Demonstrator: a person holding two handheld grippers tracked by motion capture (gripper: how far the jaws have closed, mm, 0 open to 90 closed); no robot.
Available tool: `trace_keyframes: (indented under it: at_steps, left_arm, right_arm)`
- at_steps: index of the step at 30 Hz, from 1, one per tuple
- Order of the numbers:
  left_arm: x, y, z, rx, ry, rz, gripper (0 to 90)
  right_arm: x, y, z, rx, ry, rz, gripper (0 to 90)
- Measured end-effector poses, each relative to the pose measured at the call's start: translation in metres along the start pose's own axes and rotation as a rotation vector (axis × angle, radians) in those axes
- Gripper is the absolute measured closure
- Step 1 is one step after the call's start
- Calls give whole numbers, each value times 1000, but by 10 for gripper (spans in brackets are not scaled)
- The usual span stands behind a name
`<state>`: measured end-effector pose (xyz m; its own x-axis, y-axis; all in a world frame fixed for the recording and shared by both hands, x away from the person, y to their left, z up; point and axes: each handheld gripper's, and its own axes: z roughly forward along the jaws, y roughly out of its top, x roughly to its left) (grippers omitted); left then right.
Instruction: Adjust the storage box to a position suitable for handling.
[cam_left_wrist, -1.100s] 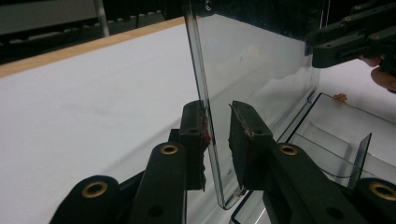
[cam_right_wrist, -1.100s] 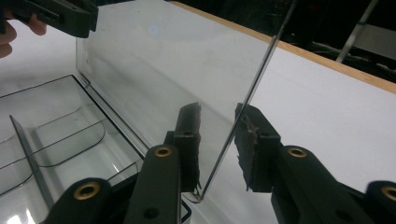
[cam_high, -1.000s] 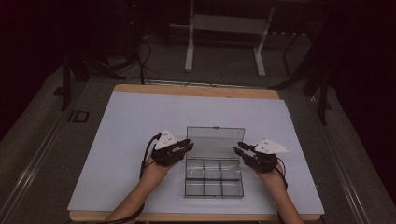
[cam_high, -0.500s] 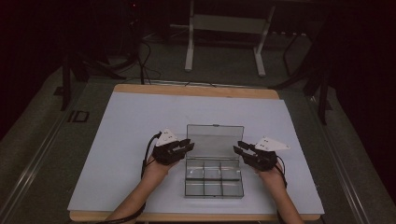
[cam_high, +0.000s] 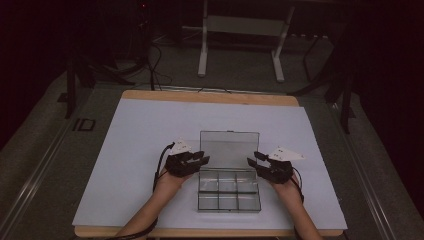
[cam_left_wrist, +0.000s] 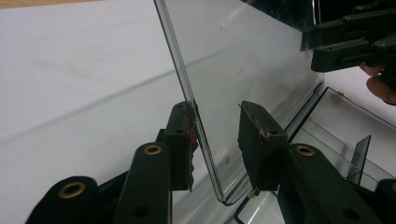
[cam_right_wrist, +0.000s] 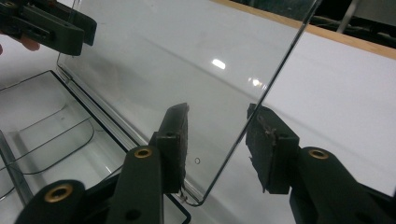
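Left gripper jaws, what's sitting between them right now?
In the left gripper view, the side edge of the clear box lid stands between the jaws of the left gripper, which have just been opening.

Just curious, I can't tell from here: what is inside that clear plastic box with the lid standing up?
The clear plastic compartment box looks empty: thin dividers split it into six cells, with the white table cover showing through. Nothing covers any cell.

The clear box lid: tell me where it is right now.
In the high view the clear lid stands open behind the compartment box, near the table's front edge, between the left tongs and right tongs; each straddles a side edge without clamping it.
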<state>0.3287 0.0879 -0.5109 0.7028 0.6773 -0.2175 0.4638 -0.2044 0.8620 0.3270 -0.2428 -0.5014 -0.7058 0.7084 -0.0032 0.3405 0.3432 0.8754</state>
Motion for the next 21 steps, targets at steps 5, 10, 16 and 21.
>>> trace_keyframes:
  at_steps: [5, 10, 16, 21]
  left_arm:
    - [-1, 1, 2, 22, 13, 20, 627]
    - [0, 1, 4, 39, 8, -5, 608]
    - [1, 0, 6, 44, 15, -25, 588]
    - [0, -1, 11, 68, 33, -37, 519]
  right_arm:
    - [1, -1, 2, 4, -6, -3, 558]
    - [0, -2, 4, 17, 5, 28, 538]
    - [-1, -2, 7, 32, 5, 48, 523]
    - [-2, -3, 9, 59, 3, 77, 493]
